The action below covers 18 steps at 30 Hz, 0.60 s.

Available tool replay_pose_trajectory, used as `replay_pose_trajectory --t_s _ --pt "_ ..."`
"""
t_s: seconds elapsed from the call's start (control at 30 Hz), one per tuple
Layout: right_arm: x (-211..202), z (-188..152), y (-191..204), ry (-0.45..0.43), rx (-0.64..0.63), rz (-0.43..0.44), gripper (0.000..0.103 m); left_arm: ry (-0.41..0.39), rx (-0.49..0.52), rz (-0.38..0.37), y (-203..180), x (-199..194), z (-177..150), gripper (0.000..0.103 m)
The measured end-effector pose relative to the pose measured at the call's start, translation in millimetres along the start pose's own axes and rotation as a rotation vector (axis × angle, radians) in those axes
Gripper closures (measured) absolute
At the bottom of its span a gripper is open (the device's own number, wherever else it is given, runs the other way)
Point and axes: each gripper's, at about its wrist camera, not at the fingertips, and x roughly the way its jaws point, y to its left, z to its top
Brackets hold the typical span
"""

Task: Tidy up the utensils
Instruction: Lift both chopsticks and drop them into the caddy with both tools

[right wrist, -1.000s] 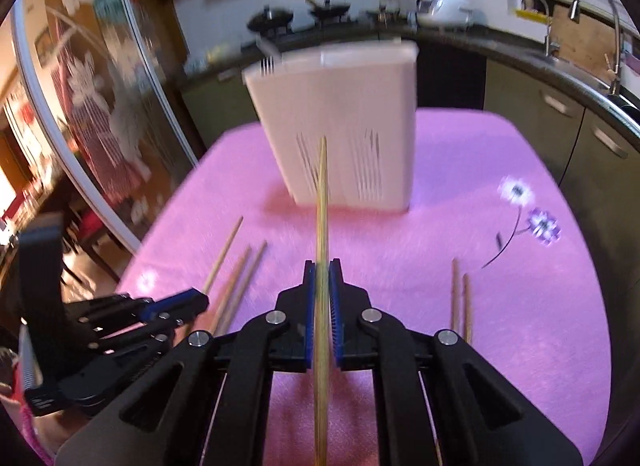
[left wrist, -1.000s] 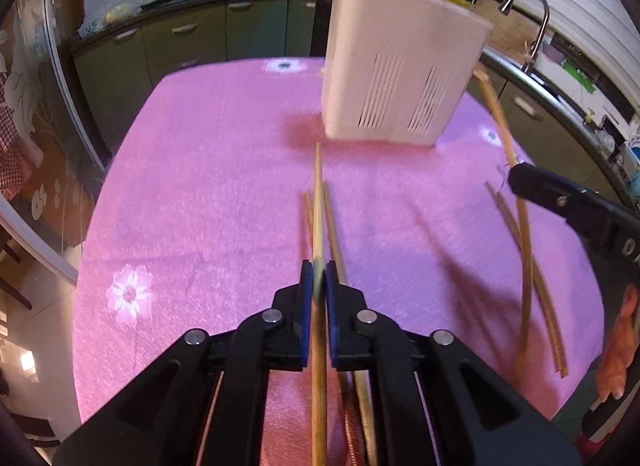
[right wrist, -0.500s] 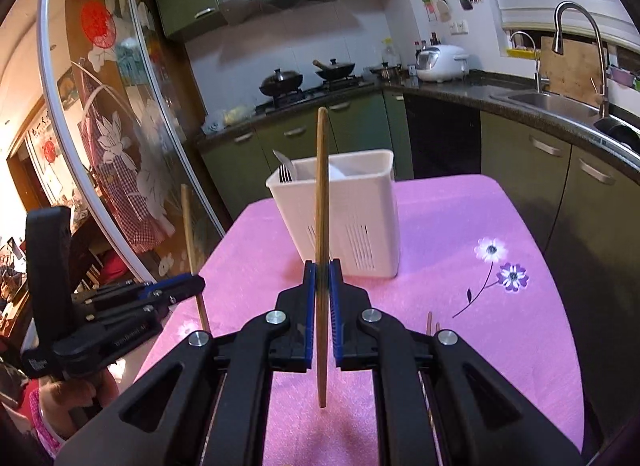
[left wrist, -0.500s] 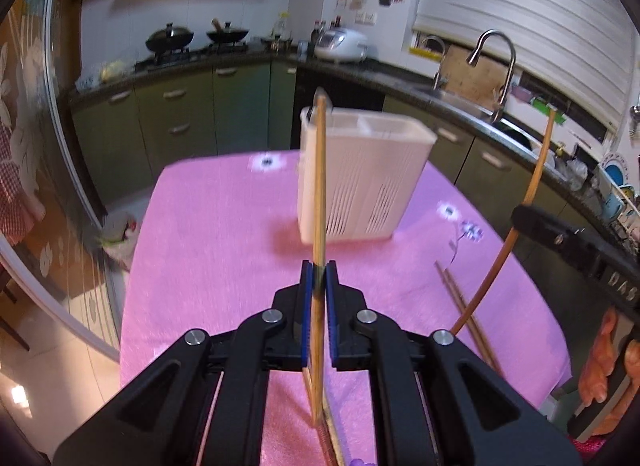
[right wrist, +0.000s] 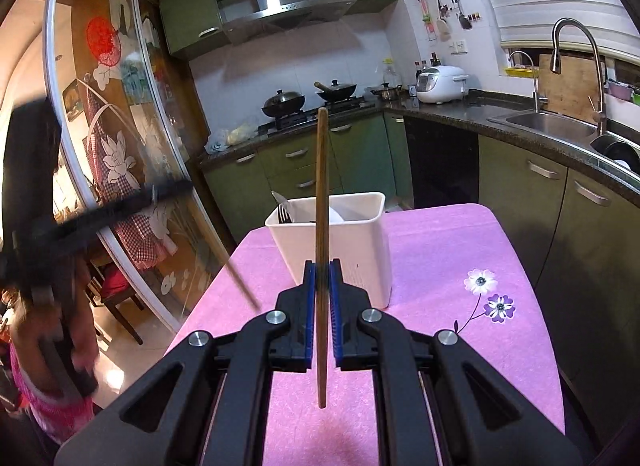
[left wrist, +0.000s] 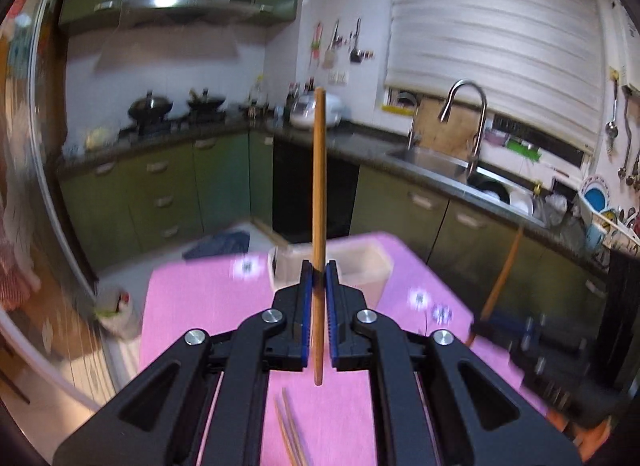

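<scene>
My left gripper (left wrist: 319, 272) is shut on a wooden chopstick (left wrist: 319, 185) and holds it upright above the pink table. My right gripper (right wrist: 322, 270) is shut on another wooden chopstick (right wrist: 321, 193), also upright. A white utensil holder (right wrist: 344, 246) stands on the table ahead of both grippers, with a fork (right wrist: 281, 207) inside; it also shows in the left wrist view (left wrist: 362, 264). Two chopsticks (left wrist: 290, 432) lie on the cloth below the left gripper. The right gripper appears blurred at the right of the left wrist view (left wrist: 516, 336).
The pink tablecloth (right wrist: 440, 266) has flower prints (right wrist: 490, 294). Green cabinets, a stove with pans (right wrist: 308, 95) and a sink with a faucet (right wrist: 568, 61) line the far walls. A glass sliding door (right wrist: 120, 145) stands to the left.
Both grippers have risen and tilted up from the table, each lifting its chopstick. The holder now sits lower and farther in both views. The left gripper is moving fast and blurs.
</scene>
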Motion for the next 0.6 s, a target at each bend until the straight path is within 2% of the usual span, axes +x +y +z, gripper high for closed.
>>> replay_pose_trajectory --t_s 0.17,0.27,0.4,0.6 --pt "-1.6 13.3 -6.3 -0.015 -0.009 -0.011 0.096 -0.101 0.009 0.012 -9.4 10.4 46.1 0.096" --pt "-3.5 25.1 -8.0 -0.035 -0.022 -0.019 0.096 -0.135 0.002 0.029 -11.6 22.1 60.8 0.096" --pt "-8.3 44.9 -7.2 -0.081 -0.045 -0.027 0.096 -0.134 0.007 0.05 -13.9 49.7 67.8 0.096" --pt "-17.1 85.3 -0.1 -0.179 -0.071 -0.039 0.096 -0.061 -0.013 0.069 -8.9 91.9 52.2 0.096"
